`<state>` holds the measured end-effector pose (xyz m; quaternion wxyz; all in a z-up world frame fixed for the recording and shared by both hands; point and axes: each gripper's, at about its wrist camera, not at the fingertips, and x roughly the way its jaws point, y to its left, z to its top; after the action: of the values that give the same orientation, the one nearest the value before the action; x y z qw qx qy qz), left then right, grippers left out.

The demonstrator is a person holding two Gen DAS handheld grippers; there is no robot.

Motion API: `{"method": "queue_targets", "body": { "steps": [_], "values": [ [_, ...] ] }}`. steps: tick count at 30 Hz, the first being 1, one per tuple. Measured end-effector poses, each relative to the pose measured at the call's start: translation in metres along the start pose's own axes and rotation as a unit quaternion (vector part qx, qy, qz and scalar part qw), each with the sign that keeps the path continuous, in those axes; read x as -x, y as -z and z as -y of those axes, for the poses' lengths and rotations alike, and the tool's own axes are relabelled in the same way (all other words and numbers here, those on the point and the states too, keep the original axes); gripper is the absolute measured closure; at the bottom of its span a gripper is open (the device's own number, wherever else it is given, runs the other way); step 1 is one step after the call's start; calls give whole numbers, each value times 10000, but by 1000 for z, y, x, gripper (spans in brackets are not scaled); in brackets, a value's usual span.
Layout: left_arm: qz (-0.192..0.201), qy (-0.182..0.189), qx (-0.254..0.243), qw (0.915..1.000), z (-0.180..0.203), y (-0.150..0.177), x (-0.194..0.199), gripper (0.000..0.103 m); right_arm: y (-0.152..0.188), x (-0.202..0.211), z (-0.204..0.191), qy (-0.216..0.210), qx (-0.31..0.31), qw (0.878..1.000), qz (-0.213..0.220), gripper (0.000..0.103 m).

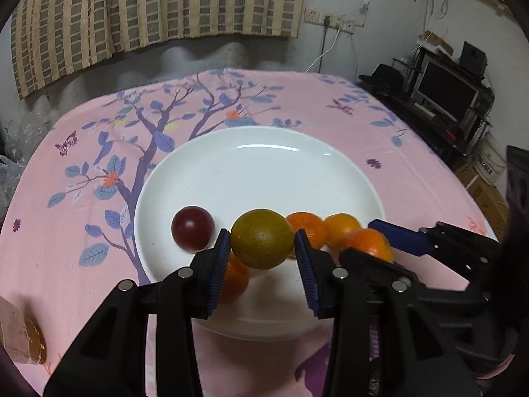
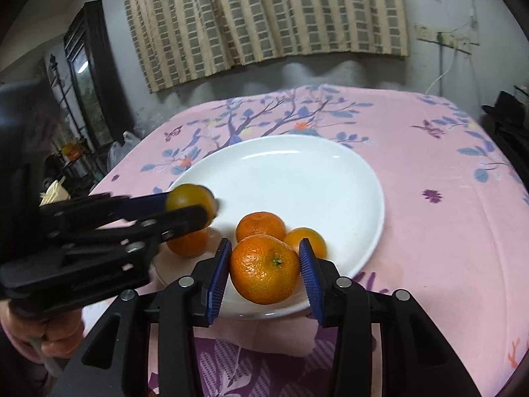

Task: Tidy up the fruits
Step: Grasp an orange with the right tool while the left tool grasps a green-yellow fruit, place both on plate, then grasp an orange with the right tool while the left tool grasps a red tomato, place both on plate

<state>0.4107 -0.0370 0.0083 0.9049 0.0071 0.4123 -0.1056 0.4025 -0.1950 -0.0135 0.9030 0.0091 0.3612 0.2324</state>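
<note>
Left wrist view. My left hand-held gripper (image 1: 261,248) is clamped on a green-yellow citrus (image 1: 262,239), held over the near part of the white plate (image 1: 264,165). On the plate: a dark red fruit (image 1: 192,233) left of the citrus, and oranges (image 1: 305,228) behind and right of it. One more orange (image 1: 235,279) lies under my left pad, mostly hidden. To do this well, I judge: lower slowly into a bare patch of plate, release only at rest, since round fruit rolls.

Right wrist view. My right hand-held gripper (image 2: 264,264) grips a stemmed orange (image 2: 264,268) over the plate's near rim (image 2: 373,231). Set it clear of its two neighbours. The left gripper's frame hides the orange beneath it; the plate's near edge is cut off by my fingers; whether either held fruit touches the plate I cannot tell.
</note>
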Motion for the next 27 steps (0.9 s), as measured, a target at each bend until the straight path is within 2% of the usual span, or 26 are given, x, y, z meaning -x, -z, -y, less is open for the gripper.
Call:
{"method": "queue_targets", "body": {
  "steps": [1, 2, 3, 4, 8, 10, 12, 14, 16, 18, 23, 27],
  "values": [
    [-16, -36, 62, 10000, -3, -1, -1, 43, 0, 0, -1, -24, 80, 10000, -12, 54],
    [47, -91, 114, 9999, -5, -1, 1, 34, 0, 1, -2, 0, 140, 9999, 10, 43],
    [203, -197, 170, 9995, -8, 0, 9, 22, 1, 5, -4, 79, 162, 9998, 62, 42],
    [331, -276, 185, 9989, -10, 3, 17, 18, 1, 11, -6, 128, 212, 9996, 115, 42],
    [467, -285, 149, 9984, -18, 20, 52, 12, 9, 38, -25, -142, 486, 9986, 156, 42],
    [446, -213, 169, 9986, -23, 38, 71, 11, 18, 49, -39, -284, 757, 9967, 84, 38],
    [501, -248, 151, 9983, -27, 60, 89, 11, 32, 60, -56, -325, 1106, 9933, 30, 34],
    [729, -374, 236, 9964, -33, 85, 107, 8, 47, 68, -71, -449, 1430, 9887, -51, 34],
    [780, -476, 335, 9953, -39, 103, 115, 8, 64, 73, -88, -513, 1785, 9825, -132, 34],
    [727, -362, 535, 9953, -48, 118, 119, 8, 77, 76, -105, -581, 2083, 9761, -215, 34],
    [611, -445, 848, 9935, -64, 131, 120, 8, 96, 76, -133, -771, 2714, 9587, -371, 35],
    [592, -351, 938, 9932, -67, 130, 123, 8, 106, 74, -142, -804, 2942, 9509, -523, 45]
  ]
}}
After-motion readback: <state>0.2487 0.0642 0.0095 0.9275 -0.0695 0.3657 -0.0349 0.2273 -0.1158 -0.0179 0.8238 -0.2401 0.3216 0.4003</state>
